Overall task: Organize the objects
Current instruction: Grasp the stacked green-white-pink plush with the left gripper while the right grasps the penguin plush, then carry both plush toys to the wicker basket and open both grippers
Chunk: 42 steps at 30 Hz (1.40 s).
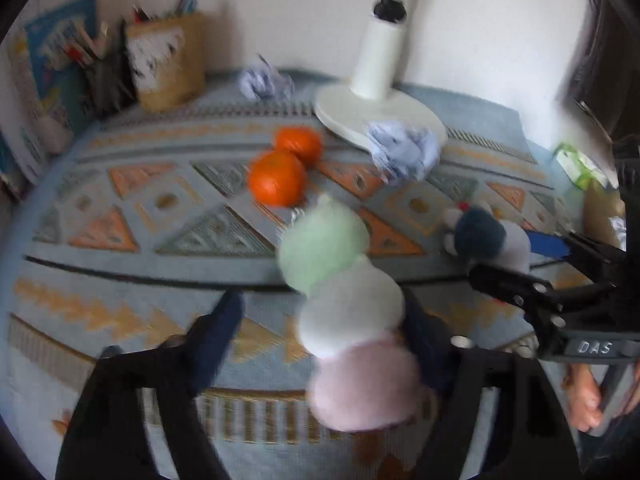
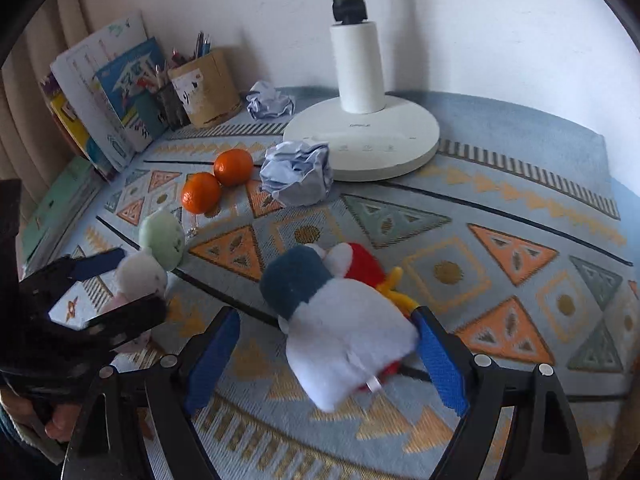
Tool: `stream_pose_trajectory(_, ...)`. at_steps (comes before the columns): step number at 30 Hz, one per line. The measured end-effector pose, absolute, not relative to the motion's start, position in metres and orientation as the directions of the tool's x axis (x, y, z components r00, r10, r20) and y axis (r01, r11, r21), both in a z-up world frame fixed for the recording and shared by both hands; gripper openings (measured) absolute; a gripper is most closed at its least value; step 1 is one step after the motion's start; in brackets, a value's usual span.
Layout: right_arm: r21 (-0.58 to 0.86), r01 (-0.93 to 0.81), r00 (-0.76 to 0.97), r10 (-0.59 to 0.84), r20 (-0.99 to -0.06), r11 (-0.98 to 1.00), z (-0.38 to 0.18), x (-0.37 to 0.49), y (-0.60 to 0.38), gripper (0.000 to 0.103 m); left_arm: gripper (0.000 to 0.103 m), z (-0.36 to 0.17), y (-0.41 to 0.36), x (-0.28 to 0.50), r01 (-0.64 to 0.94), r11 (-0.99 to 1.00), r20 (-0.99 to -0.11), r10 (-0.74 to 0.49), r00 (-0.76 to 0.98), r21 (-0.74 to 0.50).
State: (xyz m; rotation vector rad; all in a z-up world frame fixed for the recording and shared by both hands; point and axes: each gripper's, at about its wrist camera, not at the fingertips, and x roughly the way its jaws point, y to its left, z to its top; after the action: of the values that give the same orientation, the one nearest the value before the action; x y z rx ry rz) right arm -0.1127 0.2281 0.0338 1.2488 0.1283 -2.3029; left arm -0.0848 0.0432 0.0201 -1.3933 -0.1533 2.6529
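Because two soft toys lie apart on the surface (image 2: 500, 168), we straddle each: left fingers (image 1: 320, 320) unclenched around the dango (image 1: 340, 280), right fingers (image 2: 324, 352) unclenched around the penguin (image 2: 340, 320).

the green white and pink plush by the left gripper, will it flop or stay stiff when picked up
The three-ball plush looks soft and fuzzy, so it would probably squash between the left gripper pads rather than slip. Its three balls join at narrow necks, so the free end likely droops if gripped at one ball. It seems light; a small chain by the green end may dangle.
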Motion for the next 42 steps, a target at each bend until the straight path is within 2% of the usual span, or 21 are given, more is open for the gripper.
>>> stream_pose_trajectory(1, 0.15, 0.476, -0.453, -0.388, -0.803, -0.867, 0.032, -0.113, 0.228, 0.085, 0.063, 0.019, 0.043, -0.082, -0.088, -0.98, -0.804, 0.197, -0.56, -0.179)
stream_pose_trajectory(2, 0.152, 0.473, -0.461, -0.391, -0.796, -0.868, 0.033, -0.112, 0.228, 0.08, 0.06, 0.02, 0.043, -0.078, -0.095, -0.978, -0.797, 0.205, -0.569, -0.184)
stream_pose_trajectory(3, 0.157, 0.472, -0.469, -0.398, -0.788, -0.868, 0.034, -0.112, 0.229, 0.075, 0.052, 0.022, 0.044, -0.075, -0.102, -0.978, -0.789, 0.207, -0.579, -0.182)
stream_pose_trajectory(4, 0.159, 0.472, -0.474, -0.402, -0.783, -0.867, 0.034, -0.111, 0.23, 0.065, 0.041, 0.024, 0.046, -0.071, -0.114, -0.978, -0.779, 0.21, -0.591, -0.177)
stream_pose_trajectory(5, 0.154, 0.469, -0.48, -0.397, -0.782, -0.87, 0.034, -0.11, 0.23, 0.055, 0.041, 0.026, 0.049, -0.069, -0.124, -0.978, -0.778, 0.21, -0.592, -0.17)
stream_pose_trajectory(10, 0.167, 0.428, -0.508, -0.389, -0.768, -0.888, 0.047, -0.094, 0.242, 0.053, 0.039, 0.037, 0.052, -0.05, -0.13, -0.974, -0.769, 0.226, -0.598, -0.185)
stream_pose_trajectory(14, 0.227, 0.269, -0.552, -0.343, -0.76, -0.936, 0.077, -0.054, 0.285, 0.053, 0.04, 0.059, 0.067, -0.009, -0.208, -0.972, -0.747, 0.217, -0.629, -0.107)
stream_pose_trajectory(17, 0.308, 0.121, -0.527, -0.324, -0.786, -0.944, 0.074, -0.022, 0.321, 0.054, 0.042, 0.051, 0.087, 0.014, -0.301, -0.951, -0.771, 0.243, -0.588, -0.07)
stream_pose_trajectory(21, 0.354, 0.014, -0.546, -0.304, -0.781, -0.935, 0.053, 0.002, 0.342, 0.054, 0.045, 0.032, 0.109, 0.021, -0.302, -0.953, -0.79, 0.166, -0.59, 0.026)
stream_pose_trajectory(23, 0.369, -0.018, -0.551, -0.299, -0.779, -0.929, 0.044, 0.007, 0.348, 0.054, 0.062, 0.026, 0.111, 0.021, -0.289, -0.957, -0.804, 0.165, -0.572, 0.009)
stream_pose_trajectory(24, 0.367, -0.014, -0.526, -0.305, -0.794, -0.93, 0.039, 0.008, 0.348, 0.054, 0.077, 0.024, 0.11, 0.021, -0.293, -0.956, -0.813, 0.18, -0.554, -0.012)
stream_pose_trajectory(25, 0.378, -0.008, -0.507, -0.322, -0.8, -0.926, 0.036, 0.008, 0.349, 0.055, 0.079, 0.024, 0.109, 0.025, -0.299, -0.953, -0.815, 0.203, -0.543, -0.038)
stream_pose_trajectory(27, 0.397, 0.016, -0.492, -0.353, -0.796, -0.918, 0.036, 0.017, 0.352, 0.058, 0.08, 0.025, 0.104, 0.035, -0.317, -0.942, -0.801, 0.271, -0.534, -0.108)
stream_pose_trajectory(29, 0.357, 0.068, -0.493, -0.342, -0.8, -0.932, 0.039, 0.026, 0.352, 0.075, 0.082, 0.024, 0.097, 0.04, -0.309, -0.937, -0.799, 0.31, -0.515, -0.164)
stream_pose_trajectory(31, 0.314, 0.116, -0.509, -0.328, -0.796, -0.942, 0.042, 0.034, 0.354, 0.079, 0.082, 0.022, 0.089, 0.041, -0.266, -0.943, -0.8, 0.312, -0.512, -0.198)
stream_pose_trajectory(36, 0.22, 0.267, -0.481, -0.327, -0.813, -0.938, 0.042, 0.03, 0.346, 0.081, 0.083, 0.023, 0.083, 0.027, -0.168, -0.947, -0.788, 0.321, -0.526, -0.274)
stream_pose_trajectory(38, 0.182, 0.298, -0.477, -0.311, -0.822, -0.937, 0.041, 0.022, 0.34, 0.081, 0.083, 0.023, 0.085, 0.02, -0.131, -0.955, -0.79, 0.293, -0.539, -0.265)
stream_pose_trajectory(42, 0.116, 0.331, -0.489, -0.275, -0.828, -0.936, 0.033, 0.013, 0.332, 0.081, 0.083, 0.022, 0.099, 0.019, -0.069, -0.991, -0.825, 0.134, -0.549, -0.115)
